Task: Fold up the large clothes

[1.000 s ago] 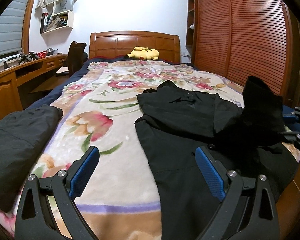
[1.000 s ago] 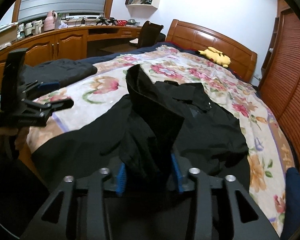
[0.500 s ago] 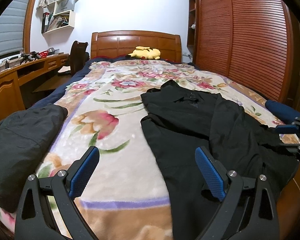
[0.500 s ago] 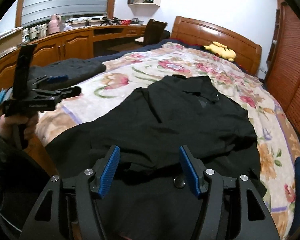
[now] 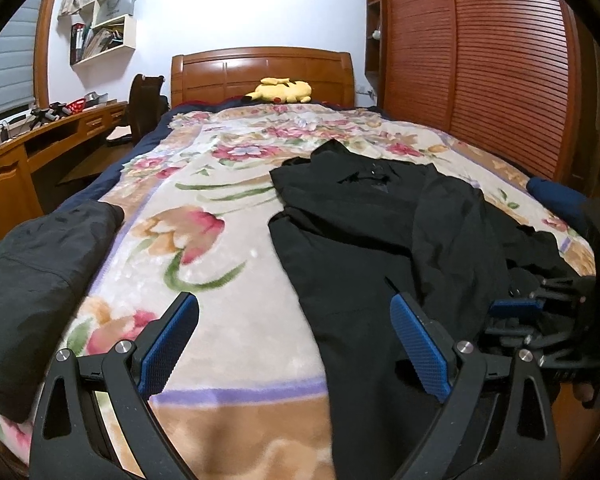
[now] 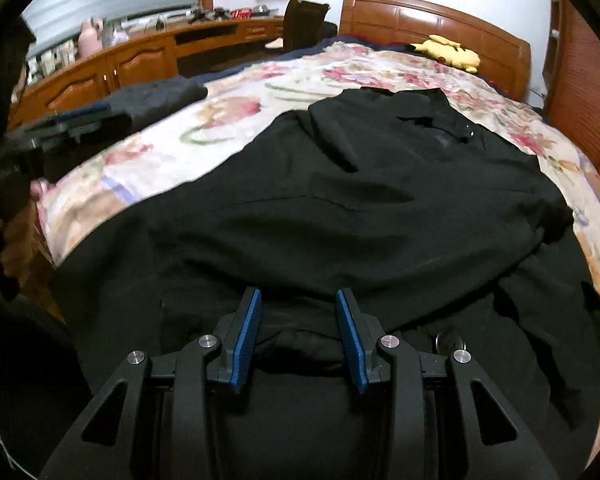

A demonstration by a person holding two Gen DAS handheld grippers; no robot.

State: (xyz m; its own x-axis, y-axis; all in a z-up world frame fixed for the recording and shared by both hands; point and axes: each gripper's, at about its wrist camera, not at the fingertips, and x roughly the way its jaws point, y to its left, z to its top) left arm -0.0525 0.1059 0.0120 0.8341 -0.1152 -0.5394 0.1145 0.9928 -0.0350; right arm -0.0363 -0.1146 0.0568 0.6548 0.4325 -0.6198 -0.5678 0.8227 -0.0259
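Observation:
A large black coat [image 5: 380, 240] lies spread on the floral blanket [image 5: 220, 208] of the bed, collar toward the headboard, with one sleeve folded across its front. It fills the right wrist view [image 6: 360, 208]. My left gripper [image 5: 294, 344] is open and empty, hovering over the blanket near the foot of the bed, beside the coat's left edge. My right gripper [image 6: 298, 332] is partly open, low over the coat's lower part, with a fabric fold lying between the fingers. It also shows in the left wrist view [image 5: 540, 312].
A folded dark garment [image 5: 36, 272] lies at the bed's left edge. A yellow plush toy [image 5: 282, 90] rests by the wooden headboard [image 5: 260, 68]. A wooden desk [image 5: 28, 152] and chair [image 5: 144, 108] stand on the left, a slatted wardrobe [image 5: 480, 72] on the right.
One second ago my right gripper was shut on a raised sleeve. It laid the sleeve over the coat, opened, and has since dropped lower toward the hem with its jaws narrower.

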